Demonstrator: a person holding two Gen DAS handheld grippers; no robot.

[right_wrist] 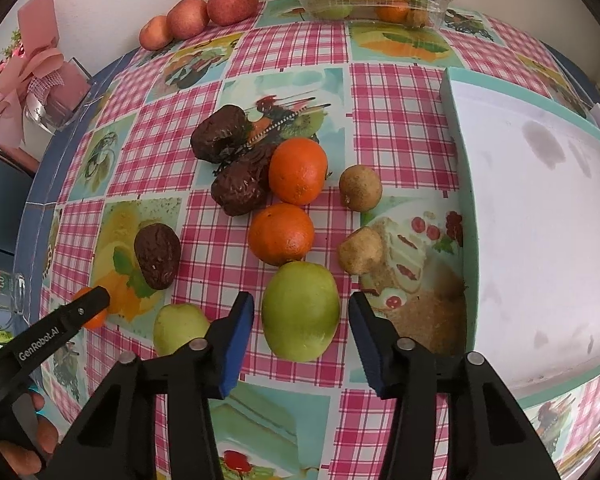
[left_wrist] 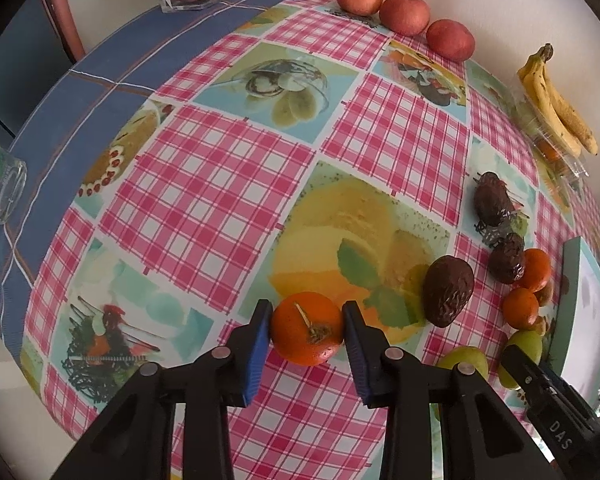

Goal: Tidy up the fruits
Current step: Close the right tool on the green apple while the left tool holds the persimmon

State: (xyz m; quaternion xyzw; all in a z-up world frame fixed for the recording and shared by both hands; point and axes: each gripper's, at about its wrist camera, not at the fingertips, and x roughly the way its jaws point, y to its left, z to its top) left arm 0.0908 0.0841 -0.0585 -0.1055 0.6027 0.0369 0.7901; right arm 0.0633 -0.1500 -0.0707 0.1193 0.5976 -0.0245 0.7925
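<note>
**Two round fruits, two grips at different stages**

The orange [left_wrist: 307,328] sits low in the centre of the left wrist view, squeezed between the blue pads [left_wrist: 256,350] of the left tool [left_wrist: 306,330], which has clamped down on its flanks. The fruit is round and smooth-skinned; if the pads bite only on its near curve, it may squirt forward once lifted, rolling toward the dark avocado [left_wrist: 448,290] to its right.

In the right wrist view the green apple [right_wrist: 301,311] lies at lower centre between the jaws of the right tool [right_wrist: 302,320], which stand part-open with a gap showing on each side, so nothing is held yet. A lopsided close could nudge the apple left into the second green apple [right_wrist: 179,326] or up against the orange [right_wrist: 281,234] touching it, setting the cluster rolling across the tabletop [right_wrist: 396,128].

The white tray [right_wrist: 540,208] fills the right of that frame; its raised teal rim could catch a fruit carried low.
</note>
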